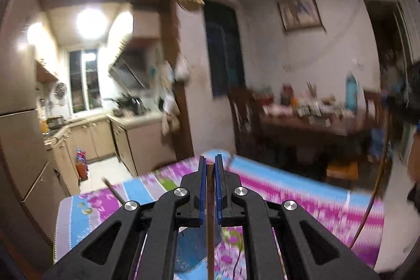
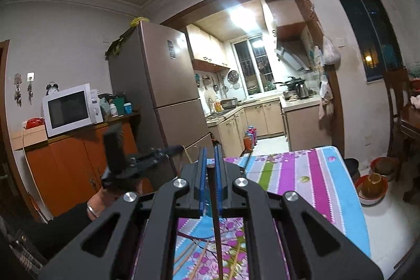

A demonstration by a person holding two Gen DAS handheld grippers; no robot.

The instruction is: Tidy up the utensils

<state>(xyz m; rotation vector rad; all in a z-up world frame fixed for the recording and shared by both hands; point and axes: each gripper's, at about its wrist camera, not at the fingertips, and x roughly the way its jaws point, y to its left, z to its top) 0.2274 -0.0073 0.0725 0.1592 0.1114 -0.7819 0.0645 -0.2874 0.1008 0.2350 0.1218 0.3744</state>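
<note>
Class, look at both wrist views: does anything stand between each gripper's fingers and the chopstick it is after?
Nothing visible does. The left gripper is already shut on a brown chopstick, and the right gripper on a dark chopstick, above the floral tablecloth.

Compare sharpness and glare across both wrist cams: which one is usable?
Left wrist view: heavy motion blur across the dining table and tablecloth; kitchen ceiling lights blow out; the left gripper and its chopstick stay sharp. Right wrist view: mostly crisp, microwave and fridge readable, milder glare at the kitchen ceiling, strong fisheye bending at edges. Right is usable.
</note>
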